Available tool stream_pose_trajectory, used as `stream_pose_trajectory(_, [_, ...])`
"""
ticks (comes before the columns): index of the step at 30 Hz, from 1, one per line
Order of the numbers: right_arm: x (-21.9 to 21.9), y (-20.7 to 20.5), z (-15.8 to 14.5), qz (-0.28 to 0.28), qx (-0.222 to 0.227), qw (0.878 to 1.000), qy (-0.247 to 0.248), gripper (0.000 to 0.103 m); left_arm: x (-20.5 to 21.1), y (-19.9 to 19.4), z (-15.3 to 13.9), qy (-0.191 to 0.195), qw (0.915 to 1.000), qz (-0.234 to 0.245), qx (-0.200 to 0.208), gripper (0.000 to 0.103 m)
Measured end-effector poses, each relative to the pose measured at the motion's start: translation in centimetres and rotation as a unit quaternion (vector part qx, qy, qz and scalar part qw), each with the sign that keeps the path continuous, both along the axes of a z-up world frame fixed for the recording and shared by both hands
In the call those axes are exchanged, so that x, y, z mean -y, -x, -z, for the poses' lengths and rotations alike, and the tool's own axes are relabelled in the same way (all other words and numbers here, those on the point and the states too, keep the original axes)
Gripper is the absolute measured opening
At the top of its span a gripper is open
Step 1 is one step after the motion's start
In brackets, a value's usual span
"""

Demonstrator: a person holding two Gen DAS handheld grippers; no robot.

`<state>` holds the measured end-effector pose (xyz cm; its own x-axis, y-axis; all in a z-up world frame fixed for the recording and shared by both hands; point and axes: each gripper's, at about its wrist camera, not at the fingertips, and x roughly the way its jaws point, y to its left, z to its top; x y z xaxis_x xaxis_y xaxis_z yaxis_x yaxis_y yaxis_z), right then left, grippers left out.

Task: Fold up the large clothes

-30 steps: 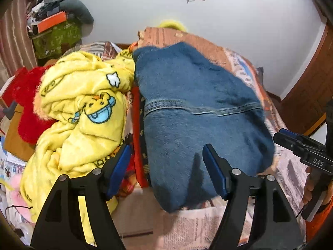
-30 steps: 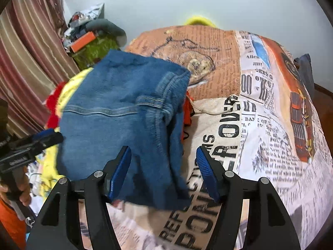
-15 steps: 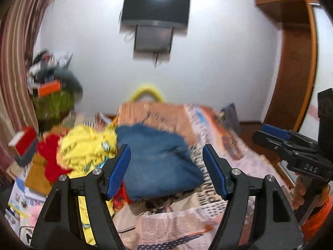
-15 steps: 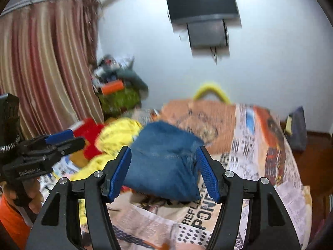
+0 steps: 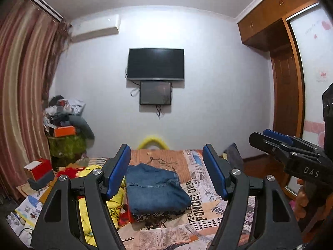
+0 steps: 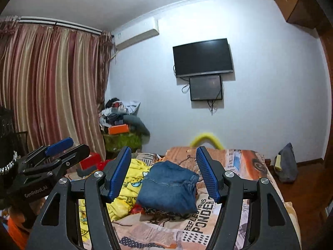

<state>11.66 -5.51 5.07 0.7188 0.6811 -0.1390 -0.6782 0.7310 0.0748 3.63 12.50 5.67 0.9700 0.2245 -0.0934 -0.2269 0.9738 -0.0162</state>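
Observation:
A folded blue denim garment (image 5: 155, 189) (image 6: 169, 187) lies on the bed, on top of a small pile of clothes, with a crumpled yellow cartoon-print garment (image 5: 91, 208) (image 6: 129, 187) to its left. My left gripper (image 5: 167, 173) is held level, well back from the bed, open with nothing between its blue pads. My right gripper (image 6: 164, 173) is also open and empty, pointing at the denim from a distance. Each gripper shows at the edge of the other's view: the right gripper (image 5: 285, 148), held by a hand, and the left gripper (image 6: 56, 152).
The bed (image 5: 199, 206) has a newspaper-print cover. Beyond it a television (image 5: 156, 64) hangs on the white wall. Striped curtains (image 6: 47, 87) and a cluttered pile with an orange box (image 6: 118, 129) stand at left. A wooden wardrobe (image 5: 285, 79) is at right, with a grey bag (image 6: 287, 164) on the floor.
Both grippers have pulled back and up from the denim garment and tilted up to level. The garment now looks small and far, and the wall and television have come into view.

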Motion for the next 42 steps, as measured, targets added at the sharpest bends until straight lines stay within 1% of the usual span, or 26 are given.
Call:
stream_pose_trajectory(3, [-0.1, 0.6, 0.4, 0.011, 0.006, 1.0, 0.004, 0.063, 0.0, 0.6, 0.7, 0.003, 0.9998, -0.02, 0.004, 0.079])
stream_pose_trajectory(5, [-0.4, 0.6, 0.6, 0.019, 0.002, 1.0, 0.008, 0.07, -0.4, 0.8, 1.0, 0.008, 0.9996, -0.027, 0.003, 0.084])
stream_pose_trajectory(7, [-0.6, 0.7, 0.7, 0.023, -0.001, 1.0, 0.012, 0.076, -0.8, 0.9, 1.2, 0.013, 0.9994, -0.032, 0.001, 0.095])
stream_pose_trajectory(8, [-0.8, 0.5, 0.8, 0.028, -0.002, 0.999, 0.015, 0.081, -0.9, 1.0, 1.3, 0.015, 0.9993, -0.035, 0.0, 0.097])
stream_pose_trajectory(9, [-0.9, 0.5, 0.9, 0.034, -0.001, 0.999, 0.018, 0.083, -1.0, 1.1, 1.4, 0.018, 0.9991, -0.038, 0.0, 0.1])
stream_pose_trajectory(10, [-0.9, 0.7, 0.9, 0.042, 0.001, 0.999, 0.021, 0.087, -1.0, 1.1, 1.5, 0.02, 0.999, -0.039, -0.001, 0.101])
stream_pose_trajectory(12, [-1.2, 0.6, 1.0, 0.053, 0.004, 0.998, 0.03, 0.09, -1.1, 1.2, 1.7, 0.023, 0.9988, -0.043, -0.004, 0.101])
stream_pose_trajectory(14, [-1.2, 0.6, 1.2, 0.055, 0.002, 0.998, 0.035, 0.097, -1.0, 1.2, 1.9, 0.023, 0.9988, -0.044, -0.006, 0.101])
stream_pose_trajectory(16, [-1.3, 0.3, 1.2, 0.055, -0.001, 0.998, 0.034, 0.101, -0.9, 1.2, 2.1, 0.019, 0.9986, -0.049, -0.009, 0.102])
stream_pose_trajectory(19, [-1.0, 0.4, 1.3, 0.054, 0.0, 0.998, 0.033, 0.101, -0.7, 1.0, 2.5, 0.016, 0.9985, -0.051, -0.014, 0.102])
stream_pose_trajectory(23, [-0.8, 0.8, 2.1, 0.056, -0.001, 0.998, 0.038, 0.101, -0.7, 0.7, 3.0, 0.018, 0.9982, -0.053, -0.02, 0.102])
stream_pose_trajectory(28, [-0.9, 0.8, 2.5, 0.055, -0.009, 0.997, 0.045, 0.101, -1.0, 0.6, 3.6, 0.031, 0.9978, -0.053, -0.026, 0.102])
stream_pose_trajectory(34, [-0.9, 1.0, 2.5, 0.057, -0.012, 0.997, 0.05, 0.101, -1.6, 0.6, 4.1, 0.036, 0.997, -0.059, -0.034, 0.102])
stream_pose_trajectory(42, [-0.8, 1.0, 2.6, 0.059, -0.012, 0.997, 0.049, 0.101, -1.7, 0.6, 4.4, 0.041, 0.9968, -0.055, -0.04, 0.102])
